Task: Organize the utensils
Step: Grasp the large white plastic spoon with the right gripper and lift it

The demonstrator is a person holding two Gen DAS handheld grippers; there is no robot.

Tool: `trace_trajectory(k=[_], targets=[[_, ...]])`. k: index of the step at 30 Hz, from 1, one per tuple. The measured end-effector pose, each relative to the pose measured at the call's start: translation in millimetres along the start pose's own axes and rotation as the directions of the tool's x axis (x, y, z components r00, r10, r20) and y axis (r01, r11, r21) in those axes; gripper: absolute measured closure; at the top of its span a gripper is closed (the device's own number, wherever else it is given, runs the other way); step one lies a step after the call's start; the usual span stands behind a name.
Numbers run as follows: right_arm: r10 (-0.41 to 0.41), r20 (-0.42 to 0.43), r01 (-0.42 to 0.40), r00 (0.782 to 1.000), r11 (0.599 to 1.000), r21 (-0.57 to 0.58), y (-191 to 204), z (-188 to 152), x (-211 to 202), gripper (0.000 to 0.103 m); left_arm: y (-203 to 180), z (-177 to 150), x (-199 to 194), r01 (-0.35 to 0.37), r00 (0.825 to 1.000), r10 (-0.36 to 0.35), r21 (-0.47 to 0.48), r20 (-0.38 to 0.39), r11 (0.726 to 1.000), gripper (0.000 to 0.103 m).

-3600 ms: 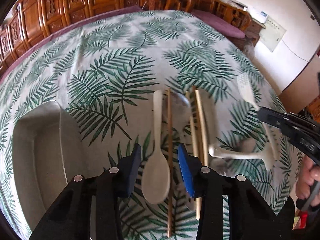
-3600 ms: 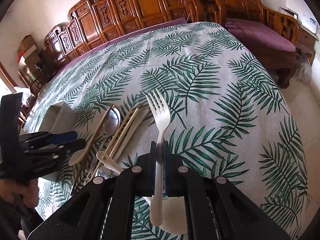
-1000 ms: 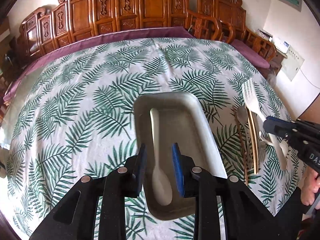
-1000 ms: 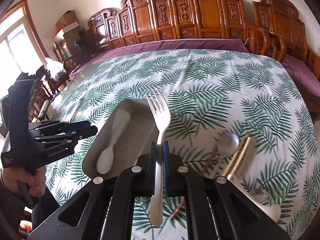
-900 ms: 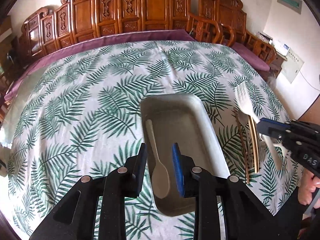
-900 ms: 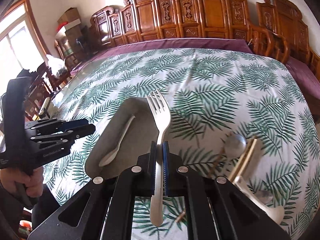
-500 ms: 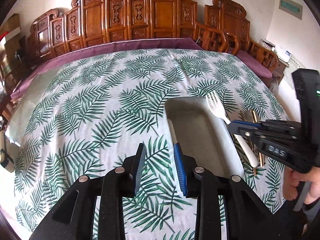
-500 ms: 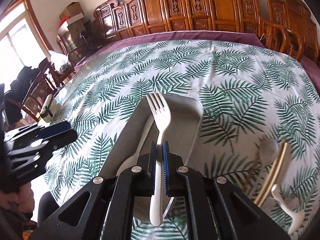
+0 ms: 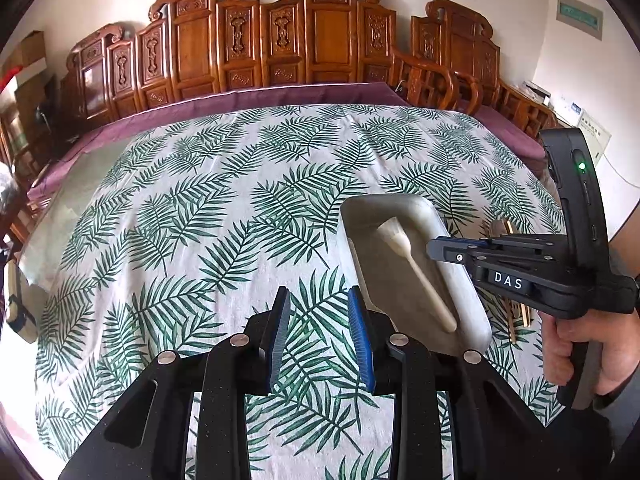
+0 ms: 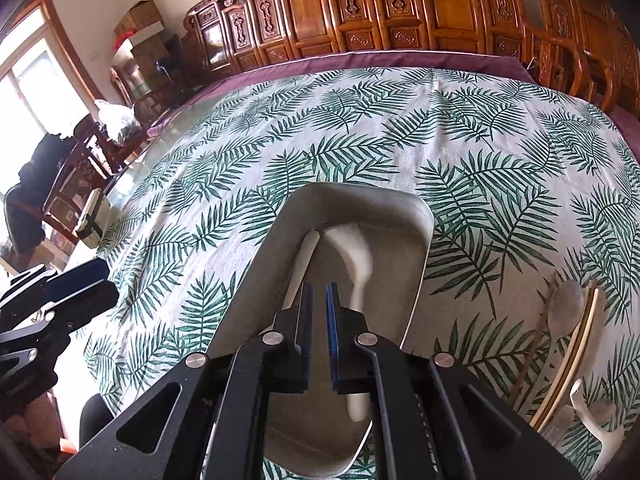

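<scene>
A grey metal tray (image 9: 468, 292) (image 10: 420, 248) lies on the leaf-print tablecloth. A white plastic fork (image 9: 412, 264) (image 10: 356, 264) lies in it, blurred, beside a white spoon (image 10: 300, 264). My right gripper (image 10: 318, 304) hovers just above the tray with its jaws slightly apart and nothing between them; it also shows in the left wrist view (image 9: 436, 246). My left gripper (image 9: 320, 320) is open and empty over bare cloth to the left of the tray.
Several loose utensils lie to the right of the tray: a metal spoon (image 10: 564, 308), chopsticks (image 10: 568, 364) and a white ladle-like spoon (image 10: 596, 428). Carved wooden chairs (image 9: 280, 40) line the far table edge. A small box (image 10: 92, 216) sits at the left edge.
My right gripper has opened and dropped the fork into the tray beside the spoon. My left gripper has drawn back to the left, away from the tray.
</scene>
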State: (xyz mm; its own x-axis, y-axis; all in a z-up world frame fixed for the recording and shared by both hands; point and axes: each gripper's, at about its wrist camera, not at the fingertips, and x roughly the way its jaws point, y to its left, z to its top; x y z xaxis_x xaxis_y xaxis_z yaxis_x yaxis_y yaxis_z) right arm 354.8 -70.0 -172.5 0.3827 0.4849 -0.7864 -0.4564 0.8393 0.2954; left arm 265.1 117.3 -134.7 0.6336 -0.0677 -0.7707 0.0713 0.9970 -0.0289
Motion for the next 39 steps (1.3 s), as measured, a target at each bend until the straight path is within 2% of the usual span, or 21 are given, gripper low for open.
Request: trace_trajectory(k=[10,16,22,25,27,29,32,39], targets=[[-0.051,0.058,0.054,0.997,0.996,-0.066,-37,-21,-60,0.094,-25,-2,-10,0.03,0.999,-0.031,0.033,0.022,0.999,0.075],[-0.121,0.077,0.127,0.99,0.99,-0.069,-81,-39,-98,0.094,-56,1,-11,0.073,0.997,-0.076,0.061,0.031,0.995,0.074],[-0.203,0.051,0.204,0.978,0.978,-0.029,-138,-62,-119,0.094,-87,0,-9,0.116,0.992,-0.119,0.083,0.029,0.99,0.07],[-0.226,0.032,0.227,0.974,0.974,-0.015,-160,-77,-123,0.09,-101,-4,-8,0.136,0.99,-0.14,0.094,0.034,0.986,0.059],[-0.238,0.019,0.239,0.971,0.971,-0.009,-173,-86,-124,0.085,-110,-5,-6,0.147,0.988,-0.151,0.1,0.026,0.984,0.059],[-0.244,-0.004,0.244,0.97,0.97,0.0,-186,-95,-123,0.074,-118,-6,-4,0.156,0.987,-0.159,0.106,0.019,0.982,0.058],[-0.255,-0.045,0.255,0.966,0.967,-0.009,-199,-106,-116,0.066,-133,-9,-1,0.169,0.985,-0.171,0.121,0.007,0.978,0.056],[-0.288,-0.123,0.278,0.95,0.956,-0.092,-206,-113,-97,0.063,-160,-18,2,0.196,0.981,-0.196,0.148,-0.019,0.969,0.056]])
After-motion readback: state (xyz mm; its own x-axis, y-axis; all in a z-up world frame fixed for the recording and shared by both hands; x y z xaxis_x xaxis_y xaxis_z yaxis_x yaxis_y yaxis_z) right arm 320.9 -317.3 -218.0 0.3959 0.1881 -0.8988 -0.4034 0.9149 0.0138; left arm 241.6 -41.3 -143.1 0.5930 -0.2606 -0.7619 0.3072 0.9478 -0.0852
